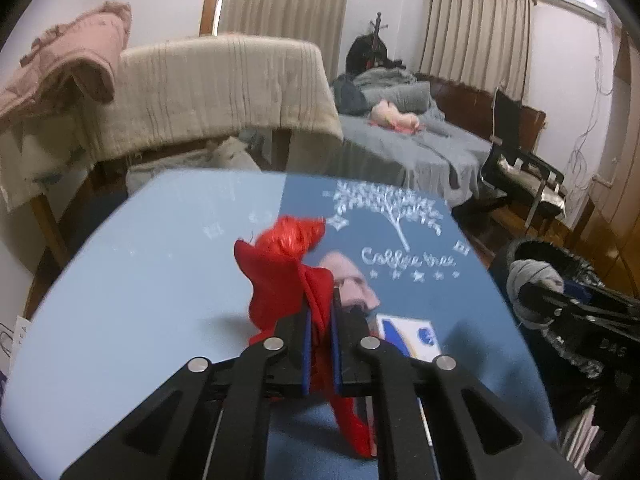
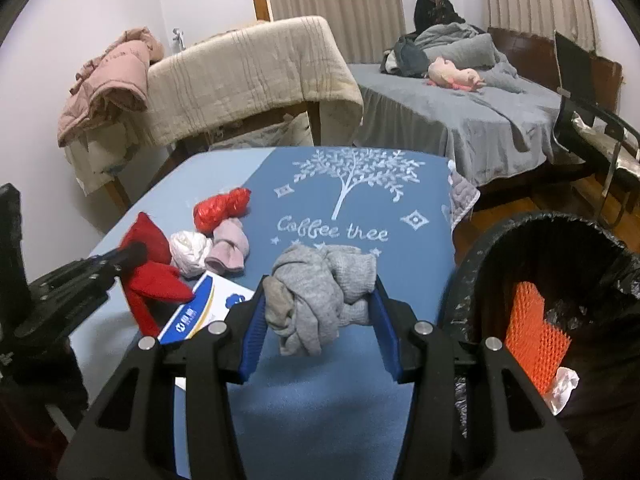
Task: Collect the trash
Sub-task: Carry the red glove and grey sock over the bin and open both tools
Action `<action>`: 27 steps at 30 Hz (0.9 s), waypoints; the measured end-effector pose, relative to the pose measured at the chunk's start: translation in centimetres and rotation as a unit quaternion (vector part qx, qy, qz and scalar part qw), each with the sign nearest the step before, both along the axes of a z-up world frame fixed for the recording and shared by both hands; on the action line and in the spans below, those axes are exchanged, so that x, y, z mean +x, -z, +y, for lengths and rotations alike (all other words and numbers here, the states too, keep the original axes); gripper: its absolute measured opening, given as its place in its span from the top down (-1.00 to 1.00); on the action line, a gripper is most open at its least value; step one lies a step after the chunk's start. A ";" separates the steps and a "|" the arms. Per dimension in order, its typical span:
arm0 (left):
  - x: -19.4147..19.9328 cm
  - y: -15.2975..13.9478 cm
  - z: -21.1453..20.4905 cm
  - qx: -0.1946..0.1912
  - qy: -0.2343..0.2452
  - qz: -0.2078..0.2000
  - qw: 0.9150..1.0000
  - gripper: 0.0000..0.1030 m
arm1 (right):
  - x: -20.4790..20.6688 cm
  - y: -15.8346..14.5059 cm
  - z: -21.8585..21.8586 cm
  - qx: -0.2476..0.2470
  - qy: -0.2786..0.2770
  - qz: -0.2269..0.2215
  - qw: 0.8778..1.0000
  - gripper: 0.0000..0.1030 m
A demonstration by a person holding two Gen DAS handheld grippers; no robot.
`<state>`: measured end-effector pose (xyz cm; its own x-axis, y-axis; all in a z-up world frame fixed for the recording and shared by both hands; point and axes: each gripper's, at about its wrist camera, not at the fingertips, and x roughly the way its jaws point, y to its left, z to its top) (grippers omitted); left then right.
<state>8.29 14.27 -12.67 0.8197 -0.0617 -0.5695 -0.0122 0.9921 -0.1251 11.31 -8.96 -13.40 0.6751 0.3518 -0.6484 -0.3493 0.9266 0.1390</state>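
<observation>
Right wrist view: the right gripper (image 2: 320, 312) clamps a knotted grey cloth bundle (image 2: 320, 296) between its blue pads, just above the blue table cover (image 2: 352, 216) printed with a white tree, beside the black-lined trash bin (image 2: 472, 280) that stands off the cover's right edge. An orange mesh piece (image 2: 532, 328) and a white scrap (image 2: 564, 386) lie inside the bin. On the cover's left part, well apart from the bin, sit a red shiny wad (image 2: 222, 208), a white wad (image 2: 190, 252), a pink cloth roll (image 2: 230, 250) and a blue-and-white card (image 2: 204, 312). The left gripper (image 1: 322, 316) is pinched nearly shut on a red cloth (image 1: 276, 276), lifted over that same part of the cover.
</observation>
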 end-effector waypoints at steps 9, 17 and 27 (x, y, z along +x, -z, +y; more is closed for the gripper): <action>-1.1 -5.4 -1.3 0.002 0.016 -0.061 0.998 0.85 | -1.0 -3.1 -1.8 0.016 0.011 -0.031 0.999 0.10; -0.6 -7.6 -6.1 -0.007 0.075 -0.081 0.994 0.85 | -1.7 -5.3 -5.1 0.020 0.043 -0.056 0.997 0.10; 1.0 -8.2 -14.2 -0.015 0.161 -0.083 0.983 0.85 | -2.4 -6.0 -12.0 0.009 0.113 -0.064 0.991 0.10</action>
<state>9.32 0.12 -4.46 0.8361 -0.3491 -0.4233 0.3258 0.9366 -0.1288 8.88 -20.97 -7.37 0.8143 0.1923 -0.5476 -0.1488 0.9811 0.1233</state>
